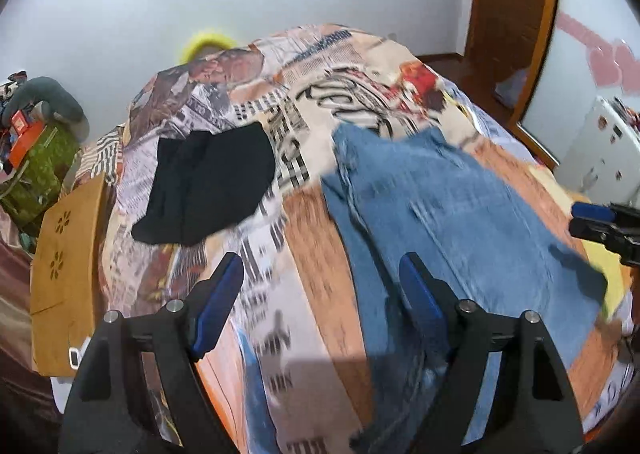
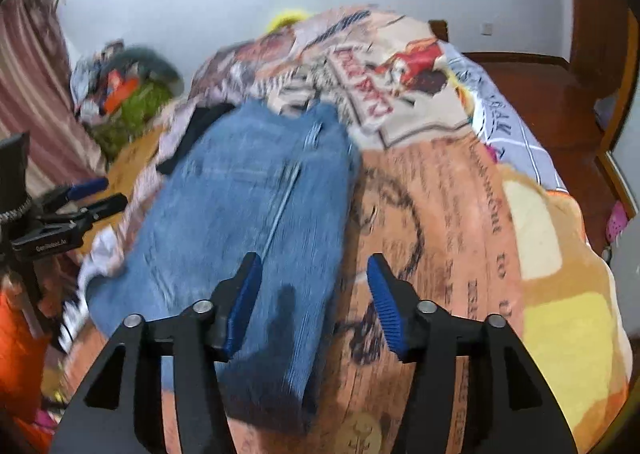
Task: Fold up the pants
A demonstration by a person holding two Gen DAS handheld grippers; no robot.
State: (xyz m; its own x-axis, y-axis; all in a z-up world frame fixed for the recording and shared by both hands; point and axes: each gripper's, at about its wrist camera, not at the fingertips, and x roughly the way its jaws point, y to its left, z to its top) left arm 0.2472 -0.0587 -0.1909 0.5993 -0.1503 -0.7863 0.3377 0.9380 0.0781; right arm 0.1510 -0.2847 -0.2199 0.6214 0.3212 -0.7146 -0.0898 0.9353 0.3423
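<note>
The jeans (image 1: 460, 210) lie flat on the bed (image 1: 320, 238), folded lengthwise into a long blue strip over the printed cover.

The left gripper (image 1: 322, 266) hangs above the bed with its jaws wide and nothing between the pads. Its right finger stands over the near part of the jeans, and its left finger over bare cover. The denim runs from under that right finger away and to the right. Ahead and to the left of these jaws lies a black garment (image 1: 208, 186), well apart from the jeans. Further left, off the bed's edge, is a brown board (image 1: 68, 266) with flower cut-outs, and beyond it a green bag (image 1: 40, 170) among clutter.

The right gripper (image 2: 314, 266) hangs over the bed as well, its jaws partly apart, narrower than the left pair, and empty; no pad presses on cloth. The right edge of the jeans (image 2: 248, 222) passes through the gap, so the left finger is over denim and the right finger over cover. From there the strip runs ahead and slightly left, ending at a notched edge far from the jaws. The near end lies just below the jaws, where a dark shadow falls on the cloth.

Each gripper shows at the edge of the other's view: the right one (image 1: 592, 220) at the far right, the left one (image 2: 96, 194) at the far left. Both views are blurred.
</note>
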